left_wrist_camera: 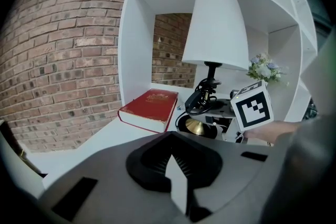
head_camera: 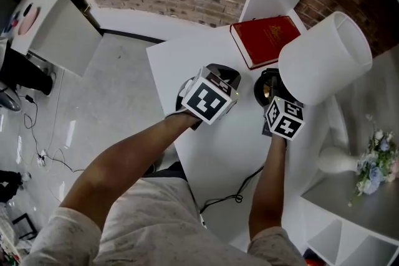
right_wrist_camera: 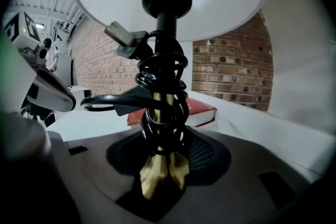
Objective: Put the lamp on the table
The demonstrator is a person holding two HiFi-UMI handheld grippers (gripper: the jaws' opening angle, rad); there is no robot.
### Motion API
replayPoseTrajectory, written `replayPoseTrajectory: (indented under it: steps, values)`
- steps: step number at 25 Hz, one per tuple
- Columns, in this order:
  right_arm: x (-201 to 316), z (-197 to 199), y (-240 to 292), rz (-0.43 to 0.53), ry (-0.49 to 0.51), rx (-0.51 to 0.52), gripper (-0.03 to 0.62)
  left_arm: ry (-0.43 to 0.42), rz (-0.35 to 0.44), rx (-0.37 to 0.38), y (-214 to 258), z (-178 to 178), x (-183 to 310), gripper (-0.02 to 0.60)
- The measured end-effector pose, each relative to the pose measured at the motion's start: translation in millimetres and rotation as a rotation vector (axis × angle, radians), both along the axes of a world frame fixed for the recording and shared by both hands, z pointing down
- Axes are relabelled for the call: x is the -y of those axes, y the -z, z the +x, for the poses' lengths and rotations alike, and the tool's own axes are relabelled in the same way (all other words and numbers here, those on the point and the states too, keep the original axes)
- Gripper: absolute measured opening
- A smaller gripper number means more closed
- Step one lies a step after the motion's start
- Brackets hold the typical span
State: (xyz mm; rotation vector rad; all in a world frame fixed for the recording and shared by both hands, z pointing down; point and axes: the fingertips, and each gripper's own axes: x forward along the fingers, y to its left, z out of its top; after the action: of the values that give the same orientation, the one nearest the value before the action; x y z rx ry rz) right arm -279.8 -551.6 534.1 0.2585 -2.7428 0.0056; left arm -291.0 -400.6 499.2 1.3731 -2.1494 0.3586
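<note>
The lamp (left_wrist_camera: 215, 29) stands upright on the white table (head_camera: 187, 53). Its long axis is vertical, with the white shade (head_camera: 324, 59) on top and the dark base (head_camera: 268, 87) down, just beside a red book (head_camera: 265, 37). Only the left gripper view gives us this whole side profile. From the head view we look down on the slanted shade, which hides most of the stem.

The right gripper view shows what neither of the others does. The black stem (right_wrist_camera: 167, 34) rises straight up the middle, a black cord (right_wrist_camera: 160, 97) is wound round it in loops, and its lower brass part stands between the jaws of the right gripper (right_wrist_camera: 160, 173). Those jaws stand wide apart on either side of the stem and do not clamp it. The left gripper (left_wrist_camera: 176, 173) has its jaws together on nothing, and this is plain only in its own view.

Both bare forearms reach forward over the table's near edge. The left one (head_camera: 124, 159) comes in on a diagonal from the lower left, and the right one (head_camera: 271, 177) runs nearly straight up the picture. Each gripper tips somewhat downward. The left points across the table at the book and lamp, and the right points at the lamp's foot.

Behind the lamp are a white shelf (left_wrist_camera: 136, 34) and a brick wall (left_wrist_camera: 63, 60). Pale flowers (head_camera: 374, 159) stand off to the right.
</note>
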Motion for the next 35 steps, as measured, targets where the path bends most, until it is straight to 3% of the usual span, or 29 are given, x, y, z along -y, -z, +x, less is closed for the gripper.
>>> replayPoseTrajectory:
  steps: [19, 35]
  values:
    - [-17, 41, 13, -0.024, -0.142, -0.085, 0.166, -0.050, 0.061, 0.044, 36, -11, -26, -0.003]
    - [-48, 90, 63, -0.014, -0.269, -0.091, 0.164, -0.139, 0.131, 0.056, 66, -6, -41, -0.005]
